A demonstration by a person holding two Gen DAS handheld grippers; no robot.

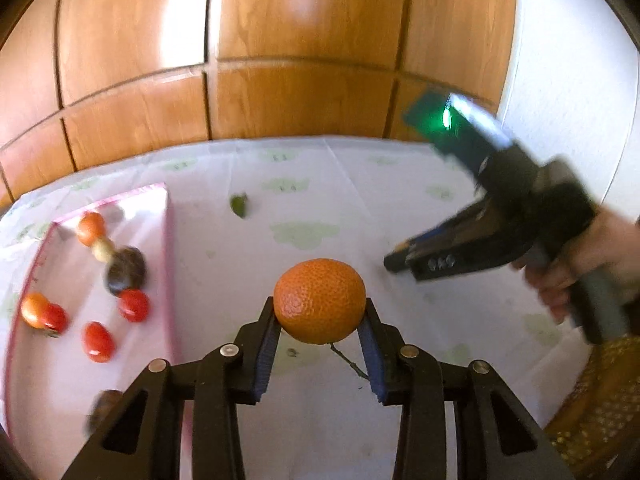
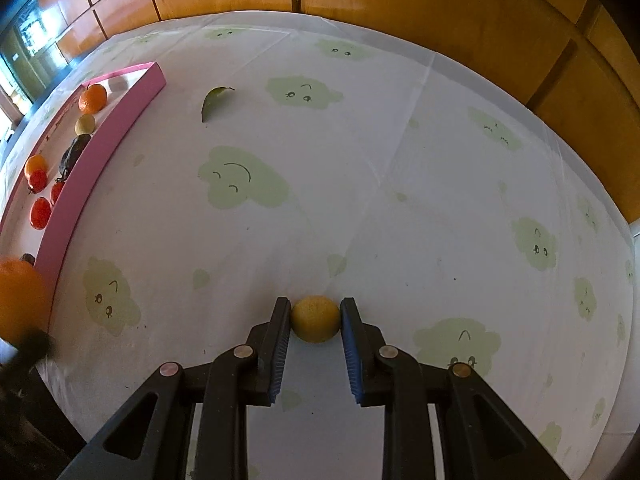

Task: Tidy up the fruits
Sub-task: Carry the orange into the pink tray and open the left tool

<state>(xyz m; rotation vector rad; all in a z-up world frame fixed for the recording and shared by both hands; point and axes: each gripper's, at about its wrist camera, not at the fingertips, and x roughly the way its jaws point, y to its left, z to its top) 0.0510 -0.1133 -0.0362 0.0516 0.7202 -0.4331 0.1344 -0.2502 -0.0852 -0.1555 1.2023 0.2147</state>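
Your left gripper (image 1: pixel 320 320) was clenched on the orange (image 1: pixel 320 301): both blue pads pressed its flanks, and the fruit sat right at the fingertips, bulging forward and above them, clear of the tablecloth (image 1: pixel 320 184). A thin twig (image 1: pixel 350 362) lay on the cloth beneath it. The pink tray (image 1: pixel 170 264) stood to the left of that gripper, near but apart from the orange, and it already held small fruits: red tomatoes (image 1: pixel 97 341), a small orange fruit (image 1: pixel 91 228), a pale one, and a dark fruit (image 1: pixel 125 270) among them. A loose green leaf (image 1: pixel 239 205) lay on the cloth beyond the tray's near corner.

Your right gripper (image 2: pixel 315 318) was closed around the small yellow fruit (image 2: pixel 315 319), which rested on the cloth exactly between the fingertips; each pad met a side of it, with the fruit's far half poking past the tips. From the left wrist view, that same gripper showed at the right, angled down toward the table with your hand (image 1: pixel 592 264) on its handle, well apart from the held orange. From the right wrist view, the orange appeared blurred at the far left edge, beside the tray's near end, and the leaf lay far ahead on the cloth, nearer the tray than the yellow fruit.
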